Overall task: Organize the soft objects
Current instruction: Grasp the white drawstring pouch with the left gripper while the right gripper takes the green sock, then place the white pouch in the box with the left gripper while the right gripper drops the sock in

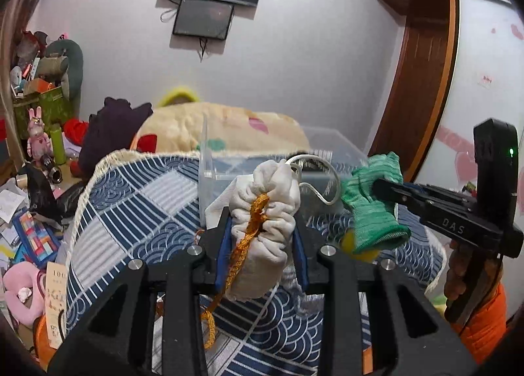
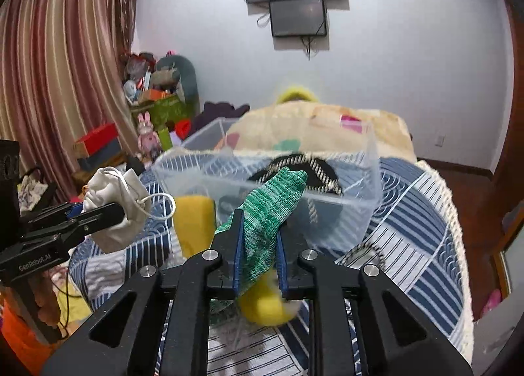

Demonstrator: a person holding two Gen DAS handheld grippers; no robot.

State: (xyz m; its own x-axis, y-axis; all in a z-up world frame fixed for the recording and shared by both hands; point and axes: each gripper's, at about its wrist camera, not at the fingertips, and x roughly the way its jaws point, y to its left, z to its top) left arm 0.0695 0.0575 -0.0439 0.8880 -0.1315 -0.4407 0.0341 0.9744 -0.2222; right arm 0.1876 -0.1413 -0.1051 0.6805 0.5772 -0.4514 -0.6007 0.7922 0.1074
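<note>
My left gripper (image 1: 262,222) is shut on a white drawstring pouch (image 1: 268,186) with an orange cord (image 1: 252,231) hanging from it, held above the bed. The right wrist view shows that gripper (image 2: 119,210) and pouch (image 2: 111,186) at the left. My right gripper (image 2: 260,222) is shut on a green knit sock (image 2: 278,192); from the left wrist it (image 1: 376,186) appears on the right with the sock (image 1: 373,212) drooping. A clear plastic bin (image 2: 360,199) stands just beyond both grippers, with a black and white striped item (image 2: 304,163) inside.
A yellow sponge (image 2: 193,222) and a yellow soft ball (image 2: 265,307) lie on the blue and white bedspread (image 2: 419,238) near the bin. A cream blanket (image 2: 327,127) lies behind it. Cluttered boxes and toys (image 2: 154,104) fill the left; a wardrobe (image 1: 422,81) stands right.
</note>
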